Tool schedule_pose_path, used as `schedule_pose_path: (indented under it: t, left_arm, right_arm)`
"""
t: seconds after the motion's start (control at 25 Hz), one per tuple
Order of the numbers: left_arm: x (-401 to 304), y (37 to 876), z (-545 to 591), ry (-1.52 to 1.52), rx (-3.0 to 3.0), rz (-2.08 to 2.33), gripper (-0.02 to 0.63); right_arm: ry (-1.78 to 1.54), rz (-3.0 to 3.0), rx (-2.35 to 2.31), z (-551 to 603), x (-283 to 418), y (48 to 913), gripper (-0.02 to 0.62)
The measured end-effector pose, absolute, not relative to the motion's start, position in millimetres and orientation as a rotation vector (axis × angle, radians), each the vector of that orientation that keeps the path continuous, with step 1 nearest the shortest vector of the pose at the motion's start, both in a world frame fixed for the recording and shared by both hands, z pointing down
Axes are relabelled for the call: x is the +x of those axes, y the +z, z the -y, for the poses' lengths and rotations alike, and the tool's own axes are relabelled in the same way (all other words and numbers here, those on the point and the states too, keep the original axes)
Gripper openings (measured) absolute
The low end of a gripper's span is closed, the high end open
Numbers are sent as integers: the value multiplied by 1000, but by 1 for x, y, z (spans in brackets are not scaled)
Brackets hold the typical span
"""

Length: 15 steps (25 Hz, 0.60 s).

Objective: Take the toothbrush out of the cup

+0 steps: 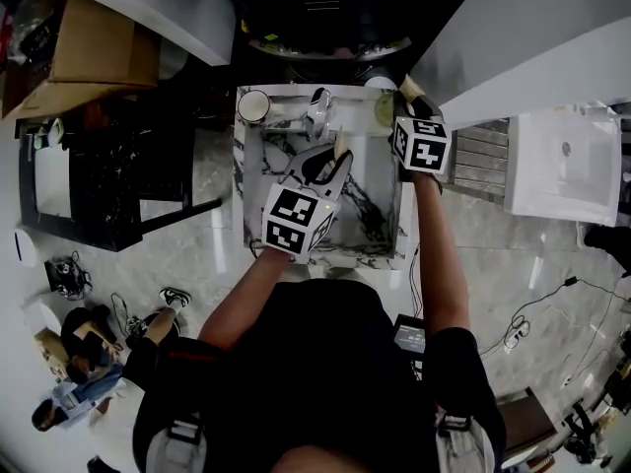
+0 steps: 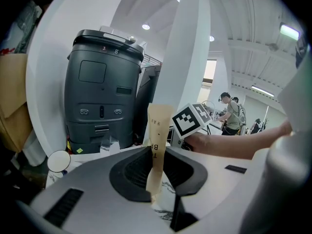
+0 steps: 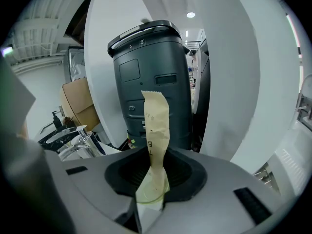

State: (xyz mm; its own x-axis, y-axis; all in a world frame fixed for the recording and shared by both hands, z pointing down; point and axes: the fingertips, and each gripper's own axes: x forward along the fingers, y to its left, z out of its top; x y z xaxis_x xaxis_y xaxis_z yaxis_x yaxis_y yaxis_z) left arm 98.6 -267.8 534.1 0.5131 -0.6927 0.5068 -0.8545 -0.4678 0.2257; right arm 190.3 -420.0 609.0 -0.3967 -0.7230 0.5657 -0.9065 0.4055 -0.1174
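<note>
A beige paper-wrapped toothbrush stands upright between my left gripper's jaws, which are shut on its lower part. From the head view, that left gripper hovers over the marble basin with the toothbrush at its tip. My right gripper is at the basin's far right corner, by a greenish clear cup. In the right gripper view, a wrapped toothbrush rises out of the cup, which fills the gap between the right gripper's jaws.
A chrome tap and a white round cup sit at the basin's far edge. A dark grey machine stands behind. A black rack and cardboard box are at left, a white sink at right. People stand far off.
</note>
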Motion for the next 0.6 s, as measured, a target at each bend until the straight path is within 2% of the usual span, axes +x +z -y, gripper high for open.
schedule_pose_path:
  t: [0.6]
  left_arm:
    - [98,527,262,434,2295,1282,67]
  right_arm:
    - [518,2312,1371,407,184,570,92]
